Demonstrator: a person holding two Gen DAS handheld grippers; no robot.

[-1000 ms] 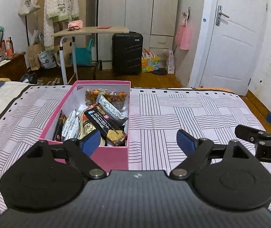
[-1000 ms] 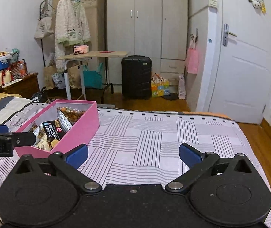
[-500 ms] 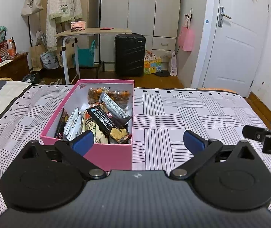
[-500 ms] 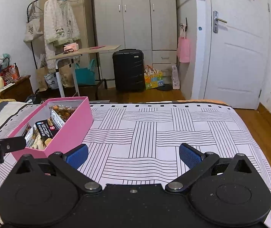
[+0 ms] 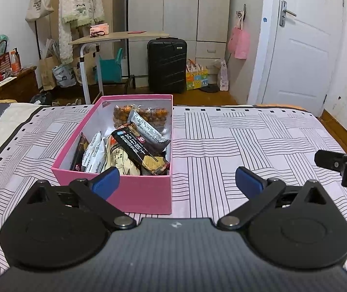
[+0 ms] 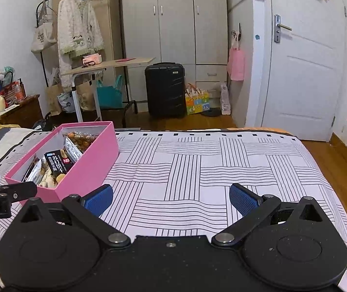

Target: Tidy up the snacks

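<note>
An open pink box (image 5: 137,192) sits on the bed, left of centre in the left wrist view. It holds several snack packets: a long black cracker packet (image 5: 140,149) on top, a bag of orange nuts (image 5: 139,115) at the far end, and white packets (image 5: 95,153) at the left. My left gripper (image 5: 177,182) hovers just before the box's near wall, open wide with nothing between its blue pads. My right gripper (image 6: 171,198) stands open over bare sheet, to the right of the pink box (image 6: 88,168). A black finger (image 5: 331,159) of the right gripper shows at the right edge.
The bed carries a white sheet with black line patterns (image 6: 209,170), which runs to the right of the box. Beyond the foot of the bed are a black suitcase (image 5: 167,64), a small rolling table (image 5: 115,36), a wardrobe and a white door (image 5: 302,48).
My left gripper's jaws have spread wider. Both views have shifted a little. The box and its snacks lie as before.
</note>
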